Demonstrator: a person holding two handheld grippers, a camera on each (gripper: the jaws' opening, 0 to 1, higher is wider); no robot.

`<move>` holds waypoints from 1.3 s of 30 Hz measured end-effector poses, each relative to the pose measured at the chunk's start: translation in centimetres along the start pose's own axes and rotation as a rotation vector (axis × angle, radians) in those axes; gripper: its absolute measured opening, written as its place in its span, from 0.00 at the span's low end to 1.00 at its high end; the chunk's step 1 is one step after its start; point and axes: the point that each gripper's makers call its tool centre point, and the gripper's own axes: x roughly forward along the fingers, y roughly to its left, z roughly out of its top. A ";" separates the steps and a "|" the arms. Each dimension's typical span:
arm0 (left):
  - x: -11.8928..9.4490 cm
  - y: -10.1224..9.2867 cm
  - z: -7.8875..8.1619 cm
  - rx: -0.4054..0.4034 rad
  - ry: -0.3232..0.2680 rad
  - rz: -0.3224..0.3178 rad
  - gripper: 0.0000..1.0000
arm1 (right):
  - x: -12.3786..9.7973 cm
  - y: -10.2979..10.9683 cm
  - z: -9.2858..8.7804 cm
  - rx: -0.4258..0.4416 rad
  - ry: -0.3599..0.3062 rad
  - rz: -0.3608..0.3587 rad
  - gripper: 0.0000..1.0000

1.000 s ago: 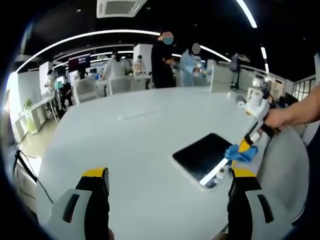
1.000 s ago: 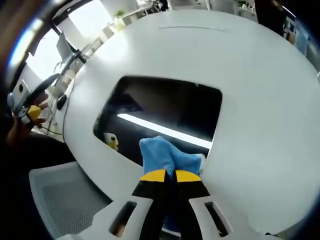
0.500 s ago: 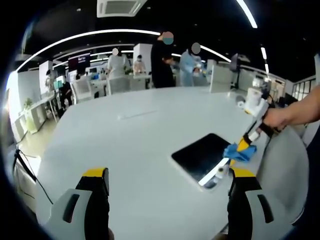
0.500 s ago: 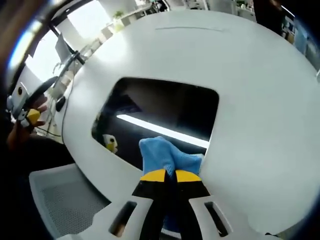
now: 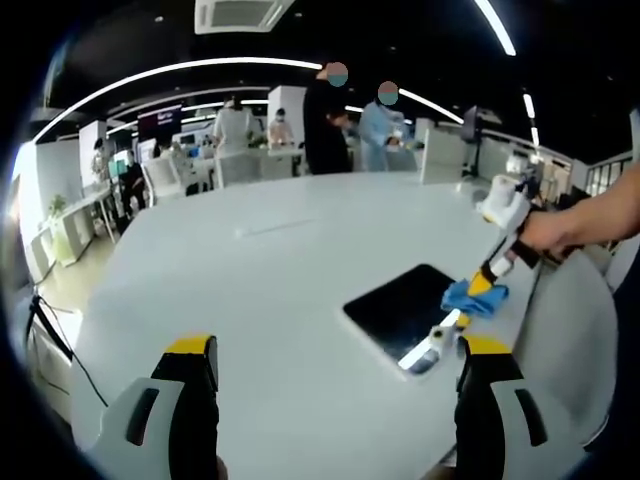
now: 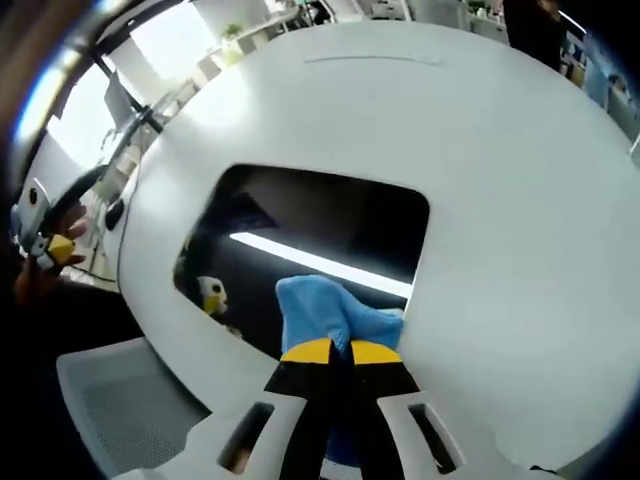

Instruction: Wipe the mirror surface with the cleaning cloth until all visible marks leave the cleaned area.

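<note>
Right gripper view: cloth (image 6: 325,310) partly behind tool (image 6: 341,352).

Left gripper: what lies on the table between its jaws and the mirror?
Only bare white table. In the left gripper view, the left gripper hangs open and short of the mirror, where the right gripper presses the blue cloth.

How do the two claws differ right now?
The left claw is open, jaws wide apart and empty; the right claw is shut on the blue cloth. The left claw hangs above bare white table; the right claw is at the dark mirror. Both have yellow tips.
</note>
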 end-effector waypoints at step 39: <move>-0.5 1.2 -0.2 -0.039 -0.002 0.034 1.00 | 1.9 -4.1 7.5 0.062 -0.034 -0.046 0.00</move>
